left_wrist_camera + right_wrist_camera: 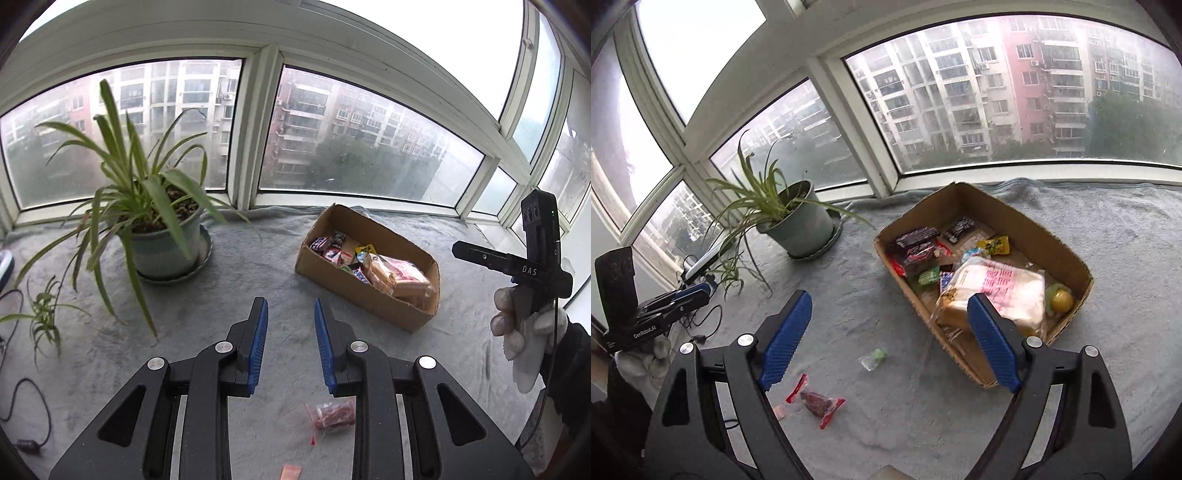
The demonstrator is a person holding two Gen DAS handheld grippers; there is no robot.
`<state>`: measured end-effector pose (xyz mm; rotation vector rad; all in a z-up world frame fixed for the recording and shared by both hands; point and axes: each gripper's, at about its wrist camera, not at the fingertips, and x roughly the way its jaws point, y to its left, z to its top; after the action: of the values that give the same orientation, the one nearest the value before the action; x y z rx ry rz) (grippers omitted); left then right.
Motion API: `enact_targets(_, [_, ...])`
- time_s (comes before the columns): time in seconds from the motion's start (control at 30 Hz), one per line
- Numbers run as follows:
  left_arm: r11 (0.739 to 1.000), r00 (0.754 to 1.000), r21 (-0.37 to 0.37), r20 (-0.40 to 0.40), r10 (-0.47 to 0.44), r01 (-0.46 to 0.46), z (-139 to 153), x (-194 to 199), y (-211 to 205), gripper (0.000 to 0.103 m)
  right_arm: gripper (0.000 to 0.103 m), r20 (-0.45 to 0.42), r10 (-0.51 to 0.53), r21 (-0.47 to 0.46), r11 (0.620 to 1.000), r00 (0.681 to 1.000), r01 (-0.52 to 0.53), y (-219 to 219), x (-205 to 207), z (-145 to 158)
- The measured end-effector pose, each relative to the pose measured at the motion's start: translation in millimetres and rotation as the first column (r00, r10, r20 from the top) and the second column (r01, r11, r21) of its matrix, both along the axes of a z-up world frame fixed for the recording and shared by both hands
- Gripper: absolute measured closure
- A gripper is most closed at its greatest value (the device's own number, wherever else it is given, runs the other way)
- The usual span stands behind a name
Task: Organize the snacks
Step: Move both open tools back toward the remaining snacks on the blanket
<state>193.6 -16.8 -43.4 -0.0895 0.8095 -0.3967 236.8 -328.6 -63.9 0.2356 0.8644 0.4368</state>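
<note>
A cardboard box [354, 295] [1015, 221] stands on the grey cloth and holds a bagged loaf of bread [997, 291] [399, 277], several small wrapped snacks and a yellow round item [1062, 301]. A red-wrapped snack [332, 413] [816, 402] lies loose on the cloth in front of the box, below my left gripper [290, 306]. Its blue pads stand a little apart with nothing between them. A small green candy [873, 358] lies beside it. My right gripper [888, 299] is wide open above the cloth at the box's near corner, holding nothing.
A potted plant [162, 243] [801, 229] on a saucer stands left of the box by the window. Black cables [29, 406] trail along the cloth's left edge. A gloved hand [524, 332] holds the right gripper's handle. A small orange scrap [290, 472] lies near the front.
</note>
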Motion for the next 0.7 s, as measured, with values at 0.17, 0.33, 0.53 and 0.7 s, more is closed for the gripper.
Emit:
enact_targets(0.17, [0.999,0.998,0.027,-0.055,0.026,-0.024,-20,-33,22,0.079,0.015,-0.031,0.059,-0.056,0.997,0.998,-0.061,19,-16,-16])
enact_targets(0.33, [0.998,0.986,0.053,-0.16,0.05,-0.042,-61,-69,36,0.079,0.015,-0.055,0.168,-0.135,0.975,0.984,-0.174,50,-31,-33])
enact_targets(0.53, [0.995,0.961,0.086,-0.267,0.067,-0.045,-105,-103,39,0.079,0.018,-0.12,0.315,-0.166,0.928,0.941,-0.332,92,-43,-57])
enact_targets(0.7, [0.994,0.949,0.089,-0.303,0.082,-0.057,-122,-120,37,0.079,0.018,-0.17,0.426,-0.21,0.865,0.888,-0.455,125,-55,-79])
